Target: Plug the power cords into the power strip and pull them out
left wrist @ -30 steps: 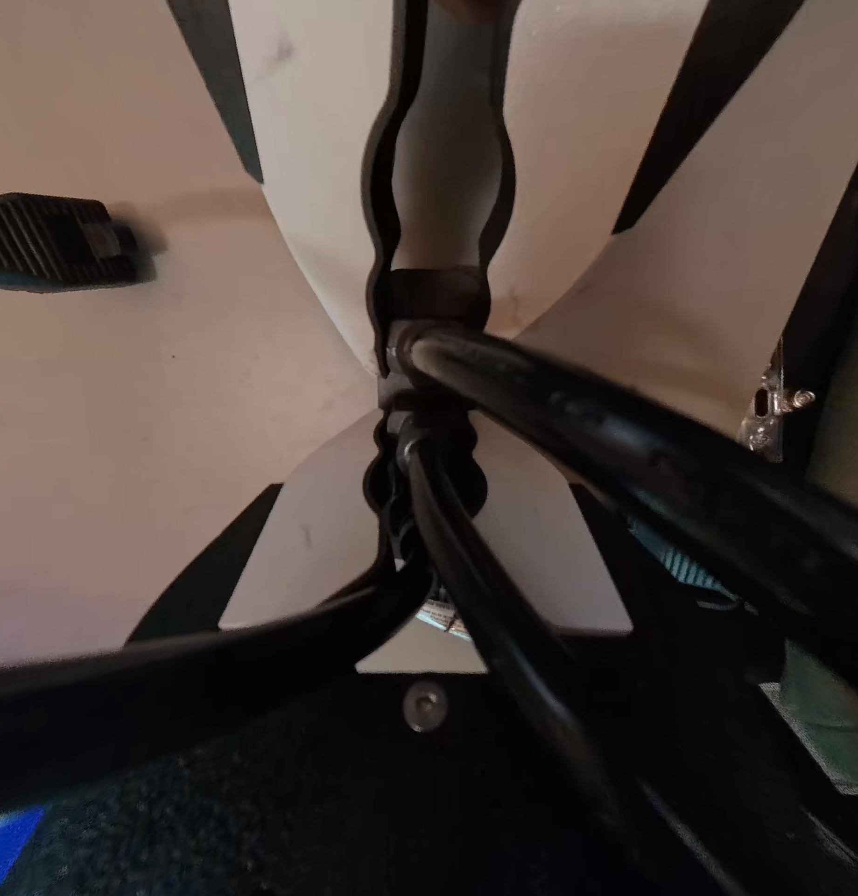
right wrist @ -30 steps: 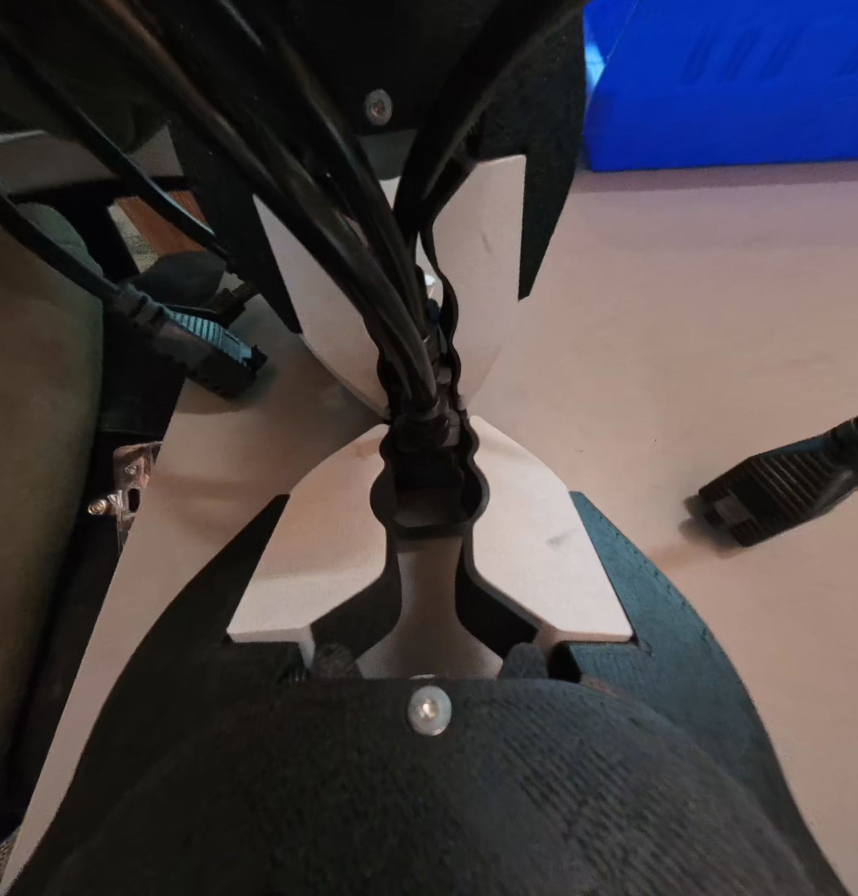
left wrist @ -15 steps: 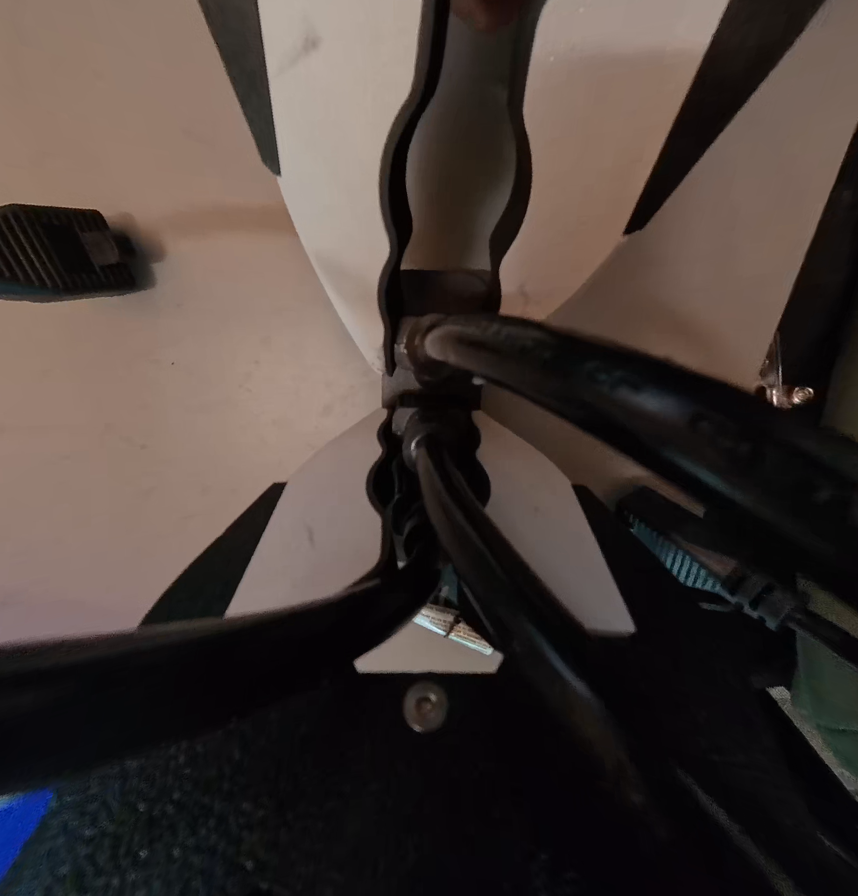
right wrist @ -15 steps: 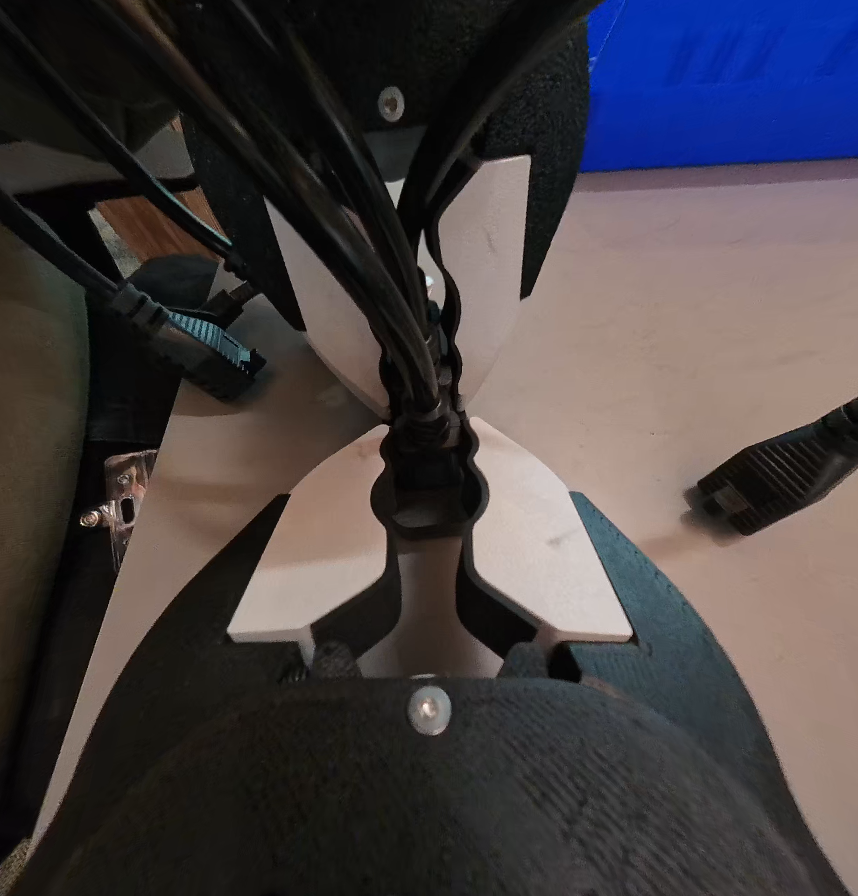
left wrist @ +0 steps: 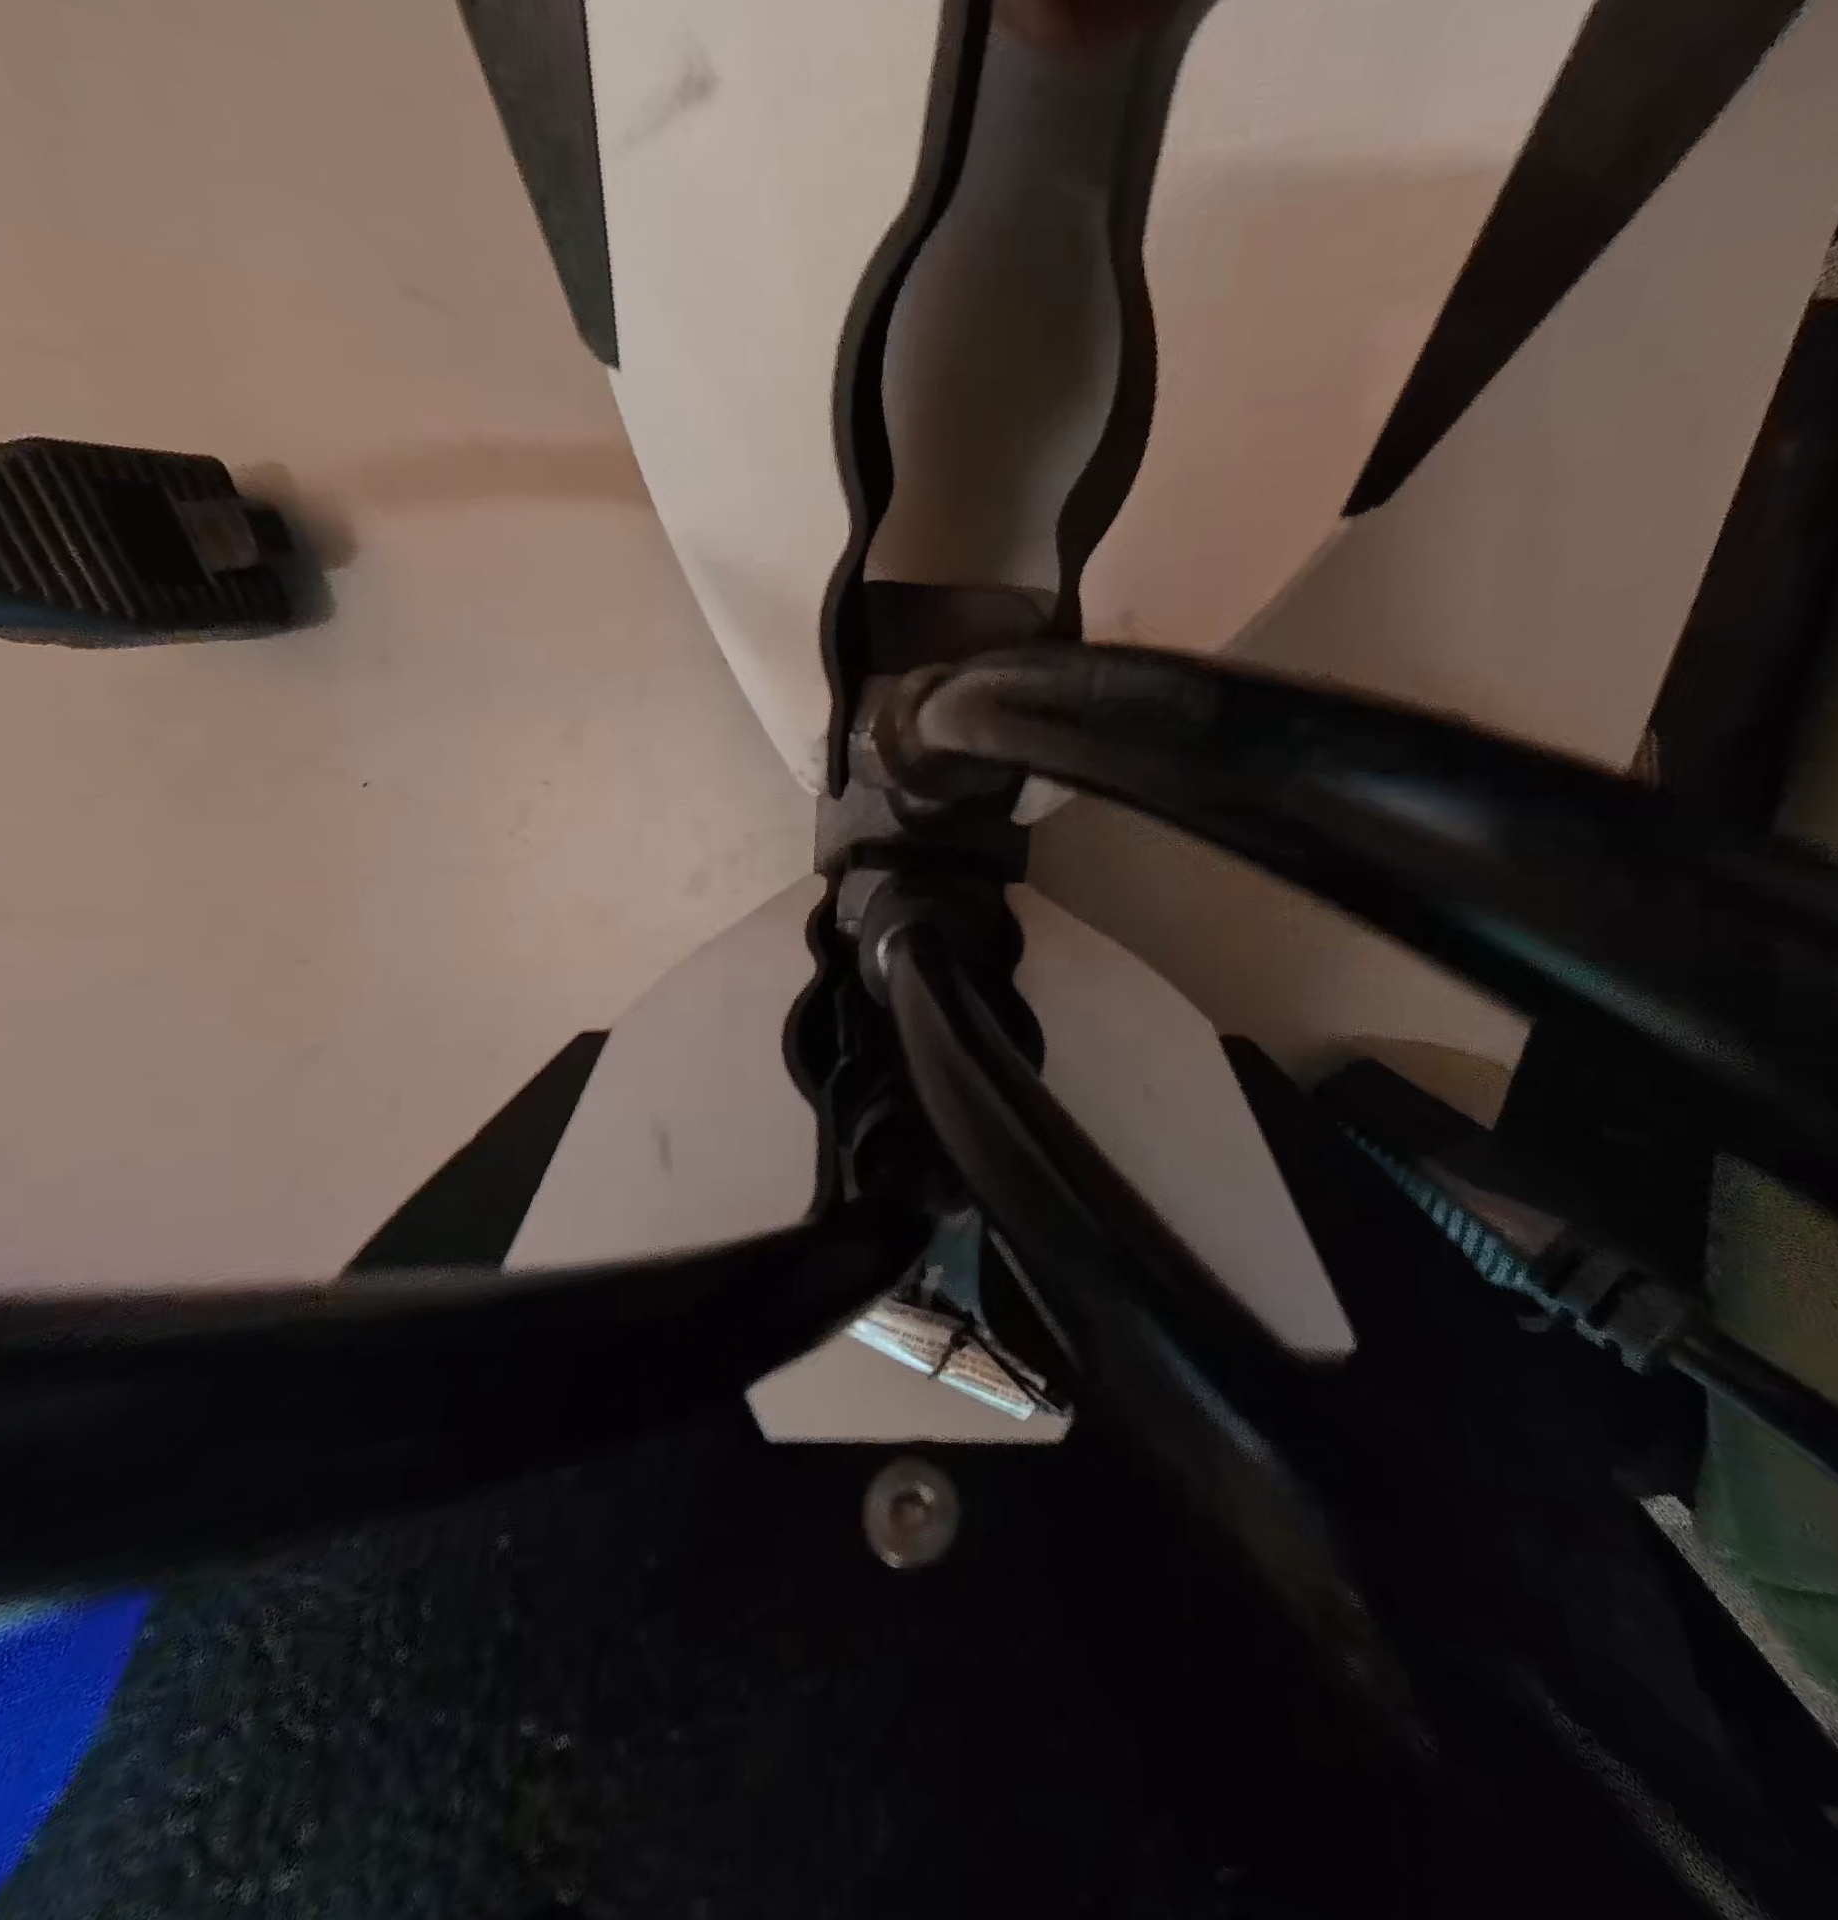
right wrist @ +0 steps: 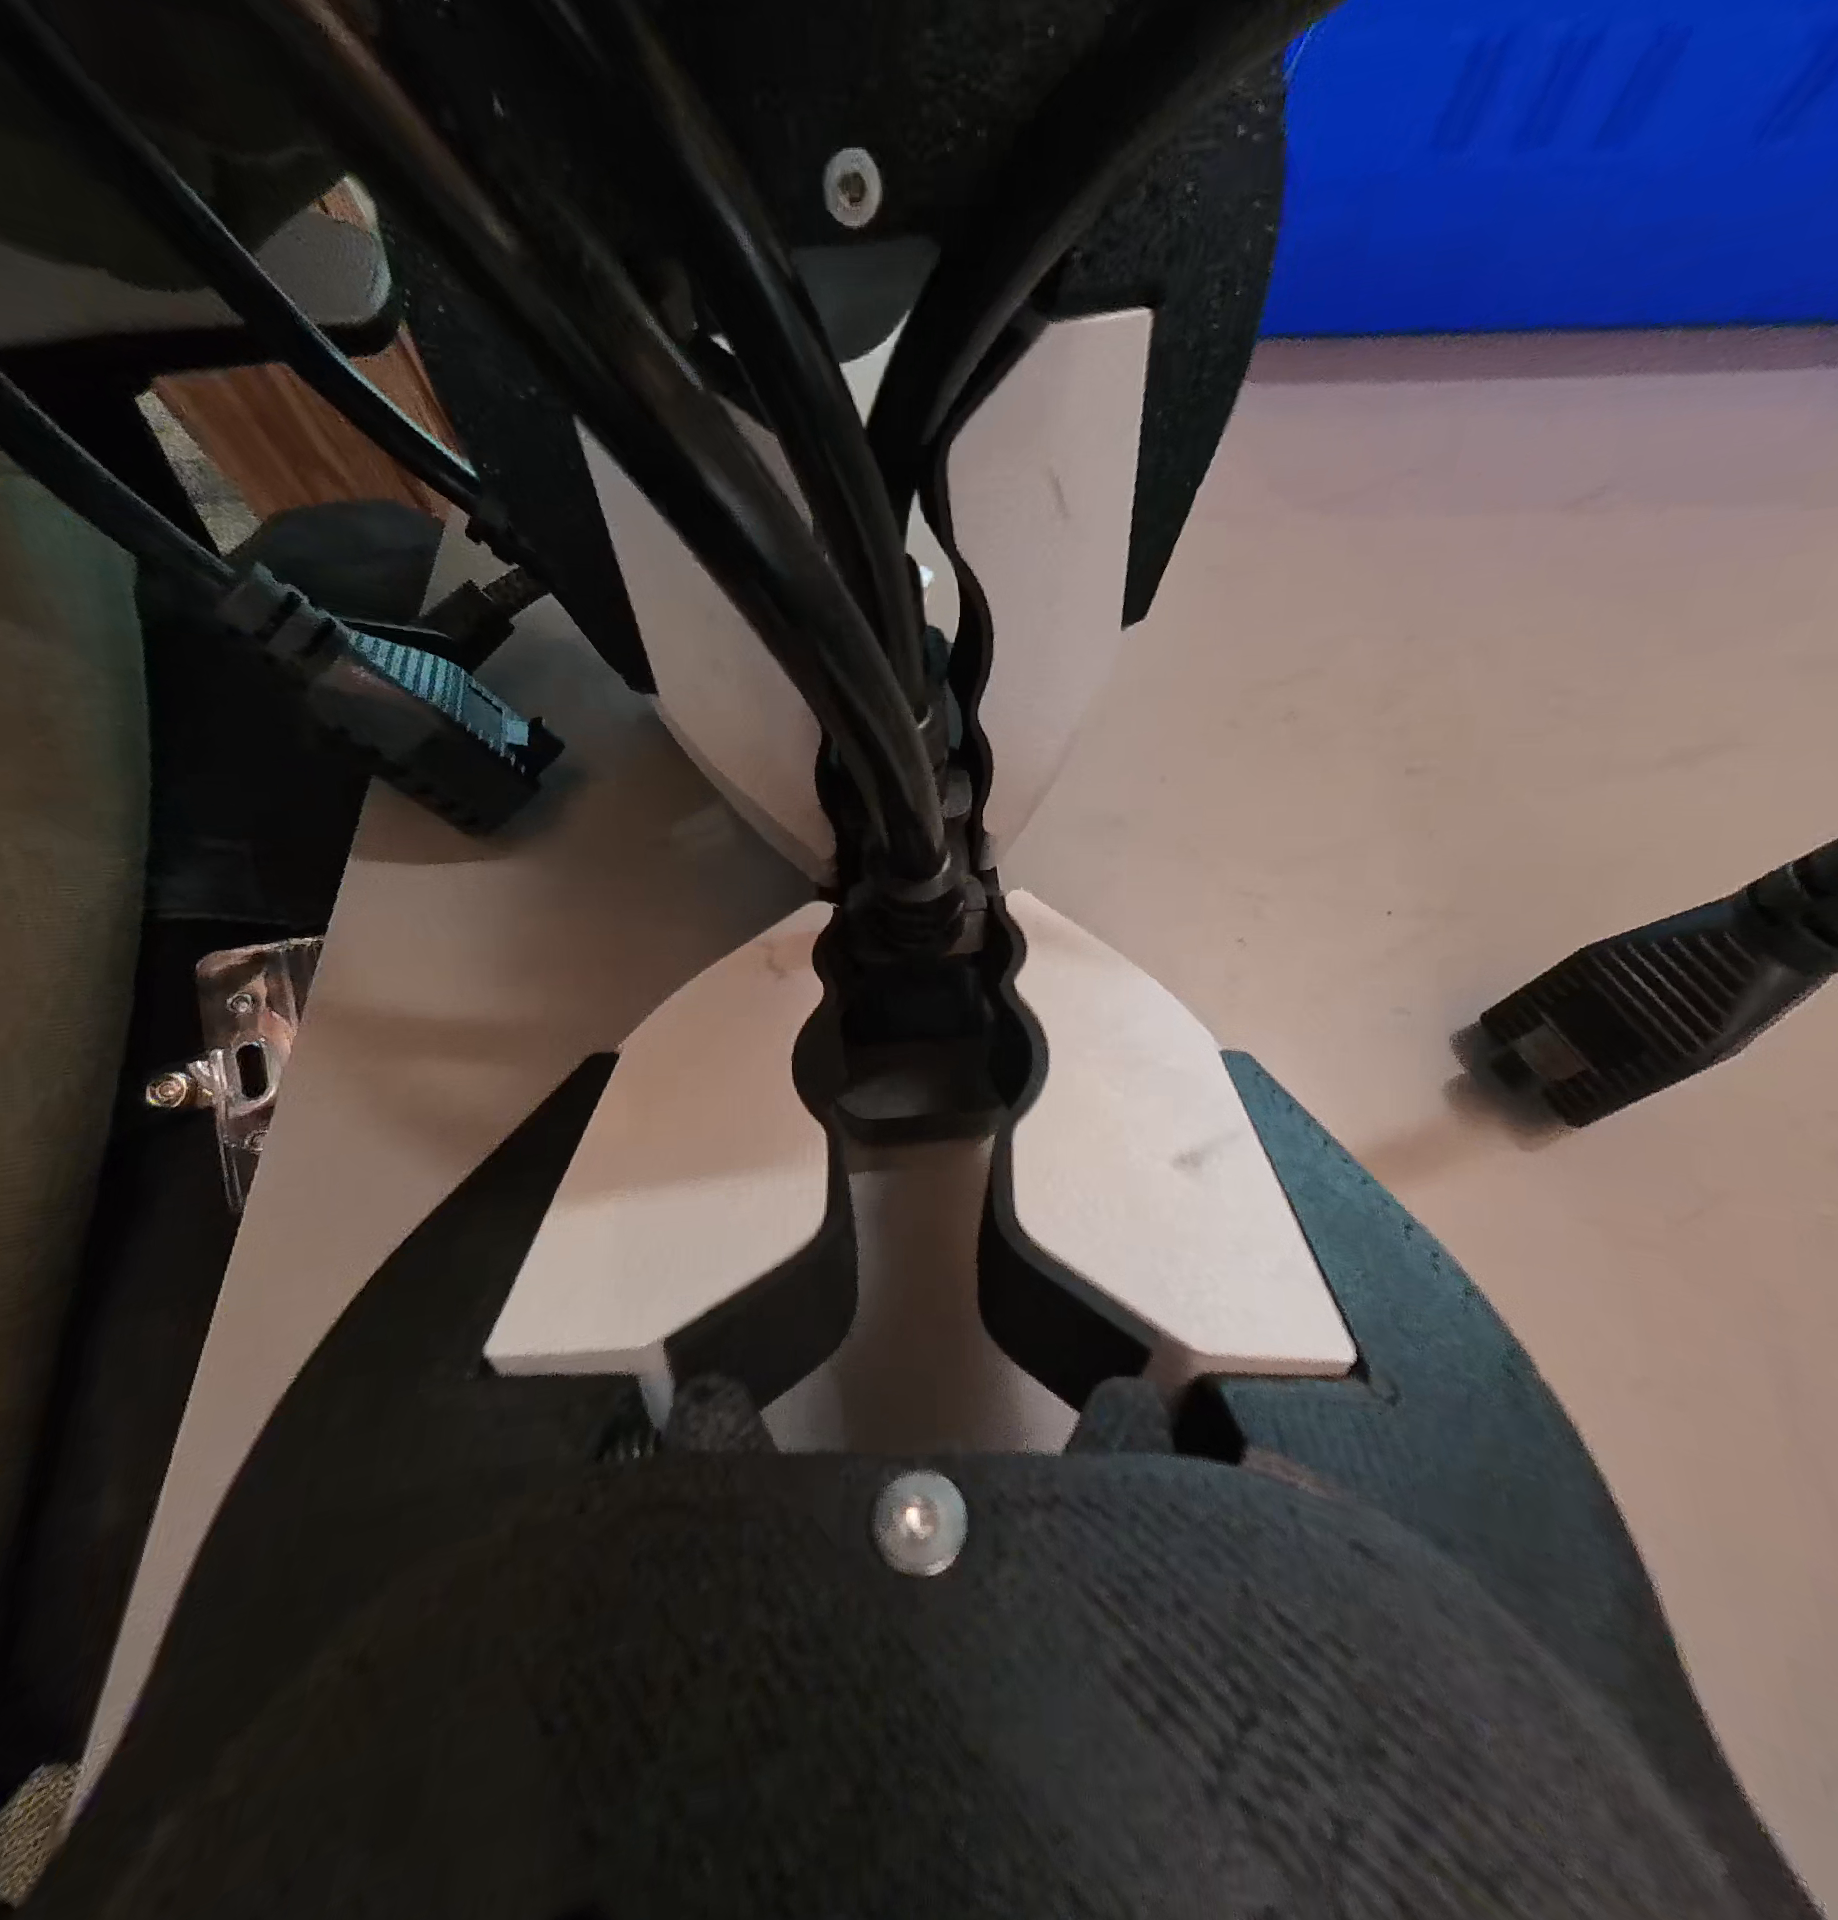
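Both grippers meet tip to tip above a beige tabletop [right wrist: 1414, 623].

**Right gripper** [right wrist: 920, 925]: its white fingers with wavy black pads are pressed together on a black plug-like block [right wrist: 920, 1070], which sits between the pads just behind the tips. The left wrist view shows the same gripper [left wrist: 936, 748] from the front, with the block [left wrist: 946, 623] wedged between its pads.

**Left gripper** [left wrist: 920, 904]: it is pinched onto a bundle of power cords [left wrist: 998, 1091] right at the point where the cords leave the block. Three black cords fan out from the pinch. One runs left across its own body, one runs down the middle, and a thick one [left wrist: 1414, 810] arcs off to the right. In the right wrist view this gripper [right wrist: 904, 831] comes in from the top, and the bundle [right wrist: 790, 582] runs back along it.

**Loose items:**
- A ribbed black plug [left wrist: 125, 551] lies flat on the table, well apart from both grippers. It also shows at the right of the right wrist view [right wrist: 1663, 997].
- A second ribbed plug [right wrist: 427, 717] rests at the table's edge with its cord attached.
- A small metal bracket [right wrist: 234, 1049] is fixed at that same table edge.
- A blue bin [right wrist: 1569, 156] stands at the far side of the table.

**Power strip:** it cannot be made out in either view.
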Tool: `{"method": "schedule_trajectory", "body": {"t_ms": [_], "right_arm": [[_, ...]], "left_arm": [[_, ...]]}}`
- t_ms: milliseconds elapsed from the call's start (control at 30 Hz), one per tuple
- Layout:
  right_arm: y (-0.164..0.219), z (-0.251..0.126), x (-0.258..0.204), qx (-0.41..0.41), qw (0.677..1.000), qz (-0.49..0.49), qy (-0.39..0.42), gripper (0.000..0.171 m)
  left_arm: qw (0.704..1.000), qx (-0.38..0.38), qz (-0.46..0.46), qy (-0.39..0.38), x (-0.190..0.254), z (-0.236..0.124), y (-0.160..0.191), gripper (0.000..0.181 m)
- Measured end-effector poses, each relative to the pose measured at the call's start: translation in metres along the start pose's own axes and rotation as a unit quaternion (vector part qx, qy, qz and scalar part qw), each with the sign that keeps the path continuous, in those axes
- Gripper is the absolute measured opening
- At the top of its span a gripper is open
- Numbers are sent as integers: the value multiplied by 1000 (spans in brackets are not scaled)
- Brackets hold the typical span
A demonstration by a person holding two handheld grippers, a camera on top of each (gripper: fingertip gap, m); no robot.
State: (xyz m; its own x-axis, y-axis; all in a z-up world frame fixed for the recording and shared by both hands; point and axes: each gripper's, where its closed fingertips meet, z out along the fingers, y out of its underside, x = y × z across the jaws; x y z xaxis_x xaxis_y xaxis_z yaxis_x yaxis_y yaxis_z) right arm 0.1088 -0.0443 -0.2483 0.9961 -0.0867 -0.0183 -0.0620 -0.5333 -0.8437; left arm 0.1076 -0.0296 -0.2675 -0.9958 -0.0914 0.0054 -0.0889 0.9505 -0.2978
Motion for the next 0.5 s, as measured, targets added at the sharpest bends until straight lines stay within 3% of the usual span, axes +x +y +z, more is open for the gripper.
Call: {"method": "schedule_trajectory", "body": {"t_ms": [200,500], "right_arm": [[2,-2,-2,-19,1000,-8,3,25],[5,-6,-5,-18,1000,-10,2,24]], "left_arm": [[999,32,4,5,3,0,-2,27],[1000,-19,2,6,-1,-12,36,27]]}}
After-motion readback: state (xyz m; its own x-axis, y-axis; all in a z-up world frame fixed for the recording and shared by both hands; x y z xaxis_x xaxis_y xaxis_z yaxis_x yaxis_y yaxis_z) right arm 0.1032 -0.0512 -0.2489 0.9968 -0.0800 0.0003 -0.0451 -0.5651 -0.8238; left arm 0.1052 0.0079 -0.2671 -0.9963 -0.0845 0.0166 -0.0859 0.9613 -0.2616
